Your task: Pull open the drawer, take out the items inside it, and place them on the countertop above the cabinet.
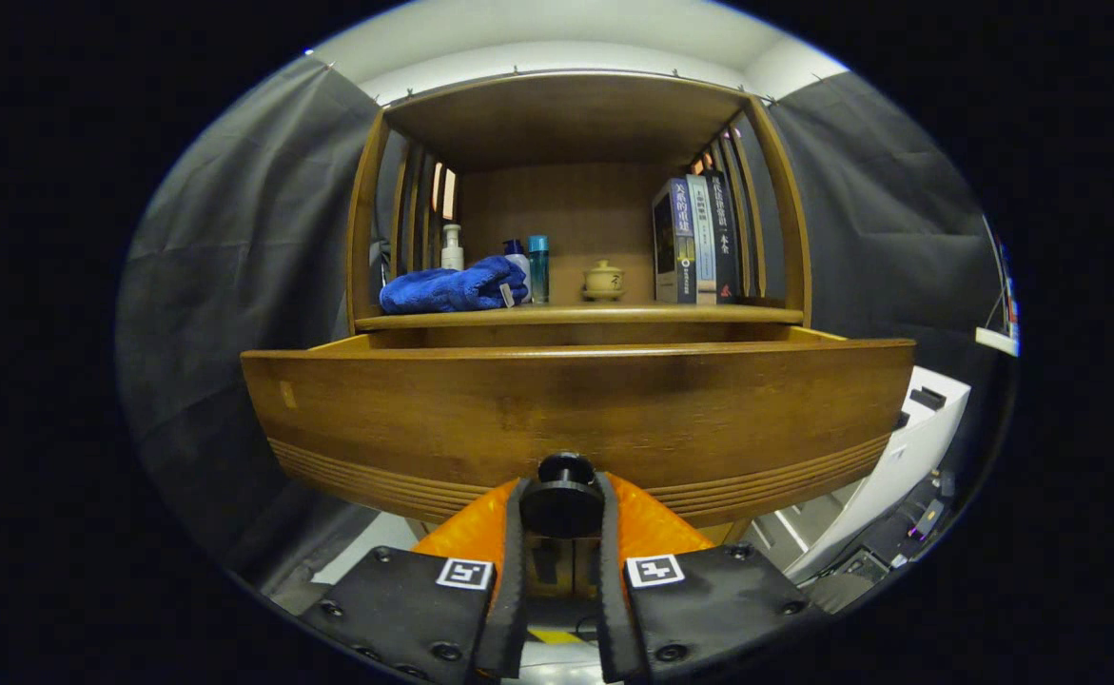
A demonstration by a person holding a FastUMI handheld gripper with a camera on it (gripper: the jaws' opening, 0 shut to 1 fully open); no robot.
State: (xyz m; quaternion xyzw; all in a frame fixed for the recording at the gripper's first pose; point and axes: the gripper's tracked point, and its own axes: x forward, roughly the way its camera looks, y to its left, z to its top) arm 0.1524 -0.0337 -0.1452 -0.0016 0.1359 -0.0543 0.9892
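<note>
With both fingers pressed against the sides of the round dark knob [563, 497], the tongs [561, 518] are nearly closed and grip it on the drawer [576, 409], whose wooden front stands pulled out just ahead of them. Beyond the drawer, on the countertop [580, 315], lie a blue towel [454, 288], some bottles [538, 268], a small lidded pot [604, 281] and upright books [694, 240].

drawer [576, 409] interior hidden behind its front
</note>
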